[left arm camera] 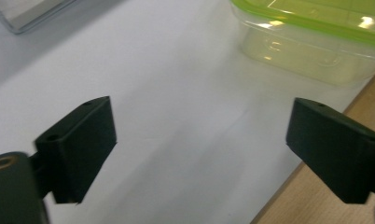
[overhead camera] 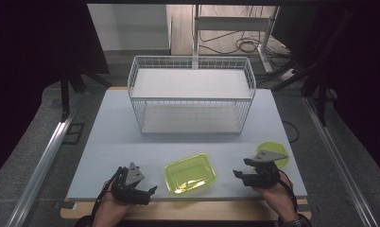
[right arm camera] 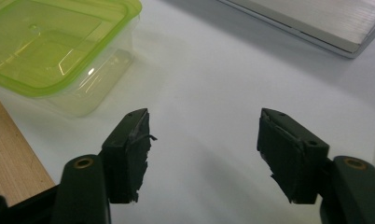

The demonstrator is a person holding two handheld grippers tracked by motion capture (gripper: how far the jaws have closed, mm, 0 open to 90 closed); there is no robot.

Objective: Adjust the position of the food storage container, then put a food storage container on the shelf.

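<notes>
The left tongs (overhead camera: pixel 148 193) rest at the white bench's (overhead camera: pixel 107 142) near edge, jaws apart and empty. Just right of them sits the clear rectangular plastic container with a lime-green lid (overhead camera: pixel 190 173). Further right, the right tongs (overhead camera: pixel 241 168) hover with jaws apart, near a round lime-green lid (overhead camera: pixel 279 152).

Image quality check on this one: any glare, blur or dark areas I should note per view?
High view: dim, black surround; the white table is evenly lit. Left gripper view: white glare spots on the green container lid, and the left hand-held gripper has soft, unfocused jaws. Right gripper view: sharper, with a glint on the container's wall and a frayed pad legible on the right hand-held gripper.
</notes>
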